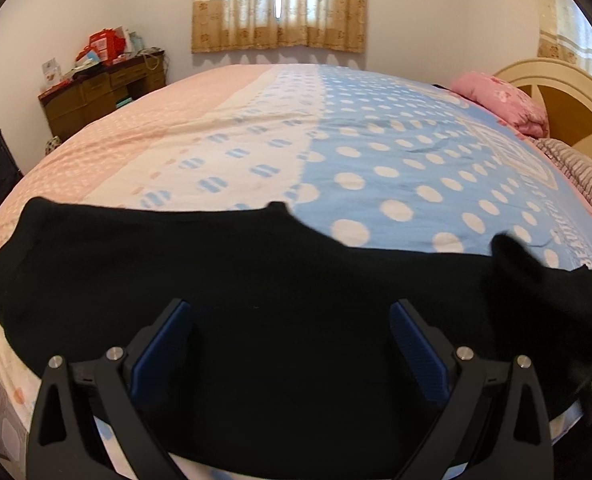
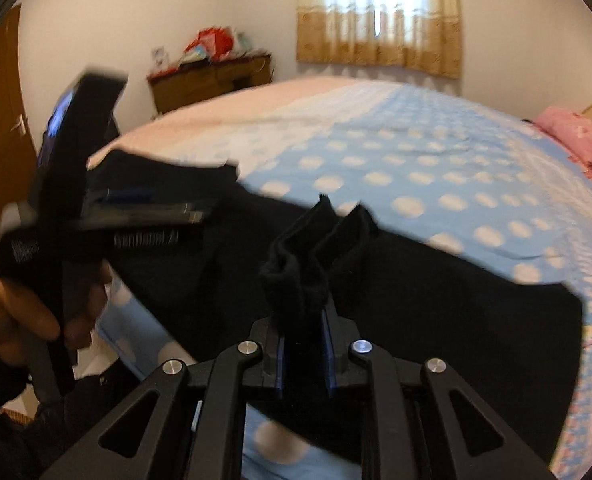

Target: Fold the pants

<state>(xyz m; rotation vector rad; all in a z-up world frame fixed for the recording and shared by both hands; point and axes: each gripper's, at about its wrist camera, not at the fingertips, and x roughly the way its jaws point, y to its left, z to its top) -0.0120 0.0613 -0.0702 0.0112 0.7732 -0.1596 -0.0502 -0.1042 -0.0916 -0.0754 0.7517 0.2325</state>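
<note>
Black pants (image 1: 200, 280) lie spread across the near edge of the bed (image 1: 376, 152). My left gripper (image 1: 290, 320) is open, its blue pads wide apart just above the middle of the pants, holding nothing. My right gripper (image 2: 303, 316) is shut on a bunched fold of the pants (image 2: 316, 248) and lifts it off the bed. That lifted fold shows as a dark blur (image 1: 512, 252) at the right of the left wrist view. The left gripper (image 2: 148, 212), held in a hand, appears side-on at the left of the right wrist view, over the pants (image 2: 436, 304).
The bed has a pink, white and blue dotted sheet. A pink pillow (image 1: 504, 100) and headboard (image 1: 568, 96) are at the right. A wooden dresser (image 1: 104, 92) with clutter stands by the far wall, left of a curtained window (image 1: 280, 4). A striped blanket (image 1: 576, 172) lies near the pillow.
</note>
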